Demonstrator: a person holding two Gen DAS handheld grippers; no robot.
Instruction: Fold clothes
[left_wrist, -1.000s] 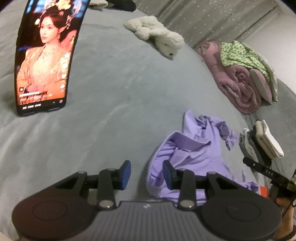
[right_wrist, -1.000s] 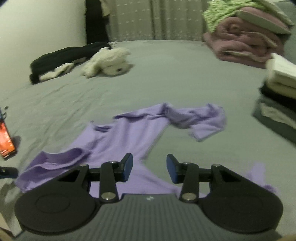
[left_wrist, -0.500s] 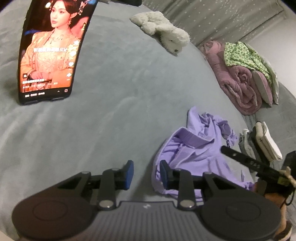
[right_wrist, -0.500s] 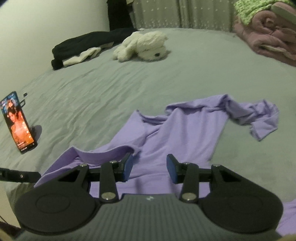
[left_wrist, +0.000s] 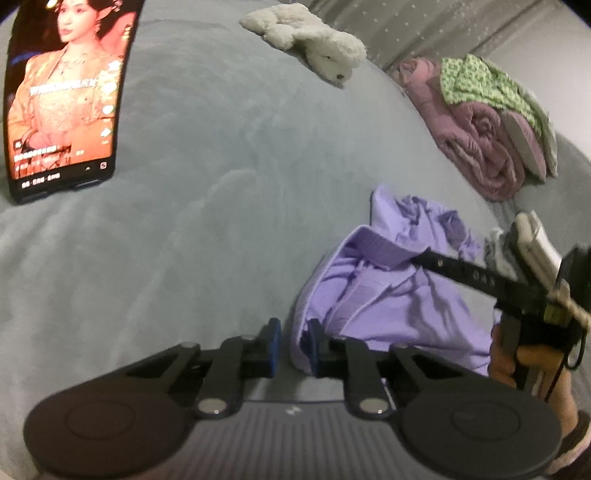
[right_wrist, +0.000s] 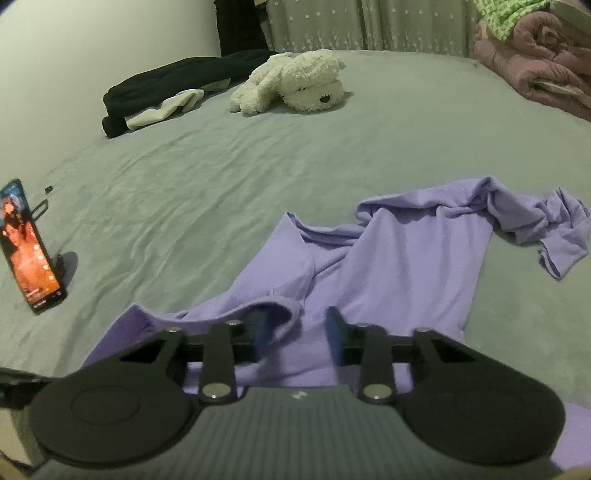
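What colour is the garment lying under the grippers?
Plain lilac purple shirt, clearest in the right wrist view.

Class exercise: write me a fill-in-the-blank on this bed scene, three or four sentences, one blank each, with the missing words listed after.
1. The crumpled garment lying on the grey bedsheet is ____ in colour.
2. The fluffy soft toy dog near the curtain is ____.
3. The phone with a lit screen stands ____, propped on the bedsheet.
4. The right claw is ____, with a fold of the garment over its left finger.

Missing words: purple; white; upright; open
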